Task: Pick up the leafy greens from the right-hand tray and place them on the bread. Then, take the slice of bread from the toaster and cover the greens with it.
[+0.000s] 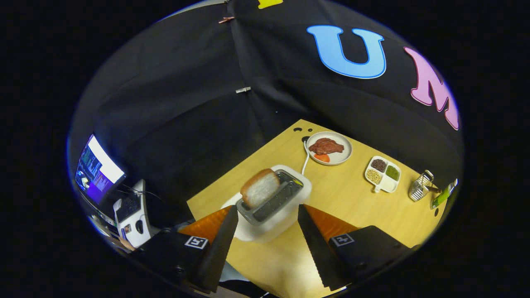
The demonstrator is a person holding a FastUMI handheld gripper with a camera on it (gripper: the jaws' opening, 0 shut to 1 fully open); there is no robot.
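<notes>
Just ahead of my claw (268,215), the slice of bread (260,188) stands tilted in the near slot of the toaster (275,198), its upper half sticking out; the toaster sits on the wooden surface (352,198), partly between the two fingers, and I see its white body spreading past the metal top. I have the claw spread wide, holding nothing; the fingers (217,244) flank the toaster without touching the bread. A white cord (305,159) runs from the toaster's far side toward the surface's back edge. Beyond that sits a round plate (345,157) with a dark reddish piece of food and an orange bit beside it; to its right, well apart, a white divided dish (383,185) with brown, green and pale fillings in separate compartments. Further right I make out a small wire holder (420,186) and a green item (444,194), too small to identify. Off the surface, to the left, a lit monitor (97,169) glows.
</notes>
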